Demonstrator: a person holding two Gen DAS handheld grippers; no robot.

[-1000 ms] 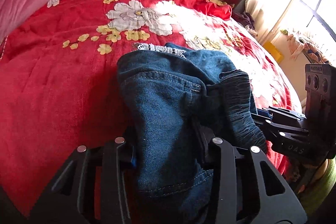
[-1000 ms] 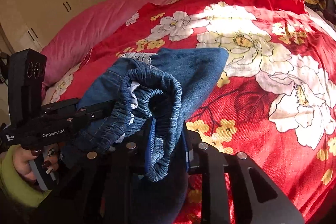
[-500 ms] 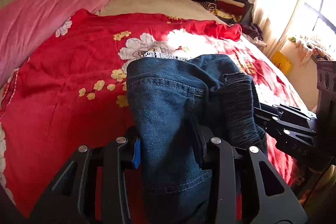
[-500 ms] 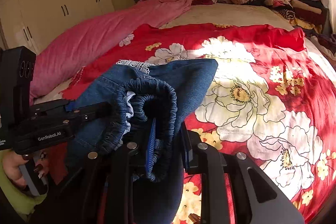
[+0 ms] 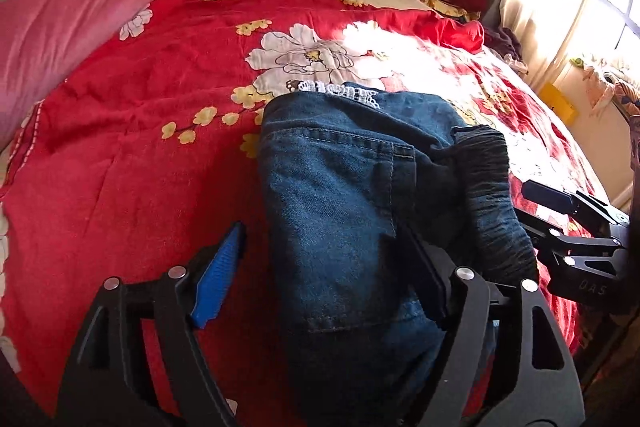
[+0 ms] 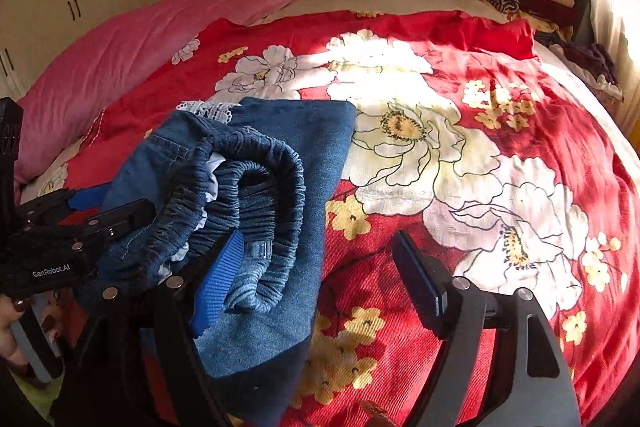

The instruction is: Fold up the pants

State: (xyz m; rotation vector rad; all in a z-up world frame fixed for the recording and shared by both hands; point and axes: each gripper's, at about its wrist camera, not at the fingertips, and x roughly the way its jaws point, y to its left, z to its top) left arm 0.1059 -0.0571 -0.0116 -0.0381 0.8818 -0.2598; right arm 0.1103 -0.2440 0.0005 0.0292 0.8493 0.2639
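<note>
Jeans (image 5: 340, 211): folded bundle on bedspread (image 5: 120, 167), lying between spread jaws of left gripper (image 5: 332, 267). Right gripper (image 6: 316, 267): jaws apart, waistband against one. Step: release. Next: withdraw cleanly.

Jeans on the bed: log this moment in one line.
jeans: folded, on bedspread | left tongs: open | right tongs: open | stage: release
</note>
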